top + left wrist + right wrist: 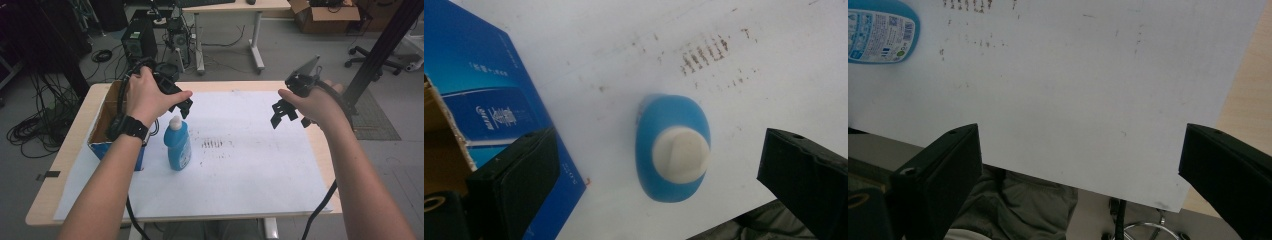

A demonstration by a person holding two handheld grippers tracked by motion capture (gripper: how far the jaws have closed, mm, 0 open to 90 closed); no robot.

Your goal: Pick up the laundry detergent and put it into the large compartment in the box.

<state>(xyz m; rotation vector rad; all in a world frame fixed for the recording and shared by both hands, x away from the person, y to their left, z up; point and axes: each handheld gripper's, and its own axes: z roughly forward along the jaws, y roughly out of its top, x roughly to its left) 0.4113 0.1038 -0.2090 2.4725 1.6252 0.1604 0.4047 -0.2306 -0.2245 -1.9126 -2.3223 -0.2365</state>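
Bottle [178,144] stands upright on the sheet [240,165] covering the surface [320,150], right below the left gripper [184,106], box [107,125] just beside the bottle on that gripper's outer side, right gripper [283,112] well apart over bare sheet, marks [214,144] between both grippers.

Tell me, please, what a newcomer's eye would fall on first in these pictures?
Probably the blue bottle with its white cap, standing upright on the white sheet that covers the table. The left tongs hover open right above it, with the cap between the jaws in the left gripper view. Beside the bottle, at the table's left edge, sits an open blue box.
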